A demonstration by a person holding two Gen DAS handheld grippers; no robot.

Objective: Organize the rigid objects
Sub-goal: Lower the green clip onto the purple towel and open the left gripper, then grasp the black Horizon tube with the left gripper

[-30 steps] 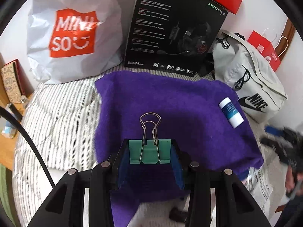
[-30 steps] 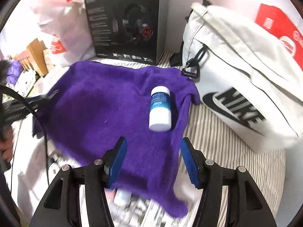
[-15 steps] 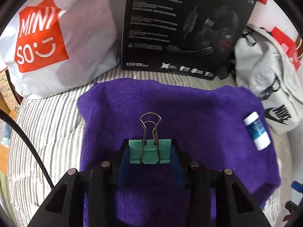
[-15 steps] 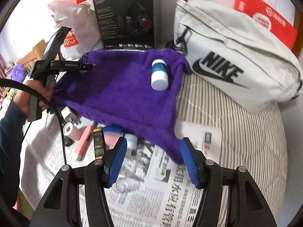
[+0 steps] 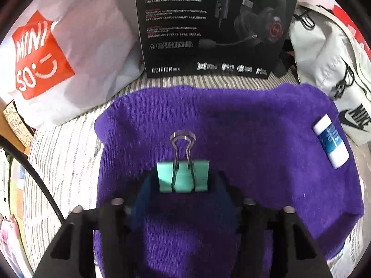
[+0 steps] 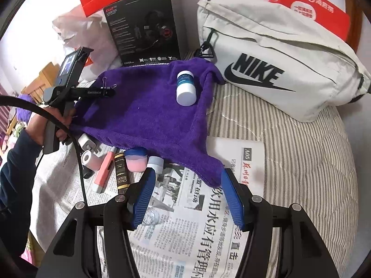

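Note:
My left gripper (image 5: 183,180) is shut on a green binder clip (image 5: 182,178) and holds it low over the purple towel (image 5: 243,125); the clip's wire loops point forward. From the right wrist view the left gripper (image 6: 109,91) sits over the towel's (image 6: 148,113) left edge. A white and blue bottle (image 5: 331,141) lies on the towel's right side; it also shows in the right wrist view (image 6: 186,88). My right gripper (image 6: 186,197) is open and empty above the newspaper (image 6: 197,231).
Several small items lie by the towel's near edge: a pink jar (image 6: 135,158), a black tube (image 6: 122,176), a pink pen (image 6: 104,171), a white roll (image 6: 89,157). A black headset box (image 5: 213,25), a Miniso bag (image 5: 58,53) and a Nike bag (image 6: 278,60) stand behind.
My left gripper has moved forward over the towel with the clip. My right gripper has drawn back from the bottle to above the newspaper, still open.

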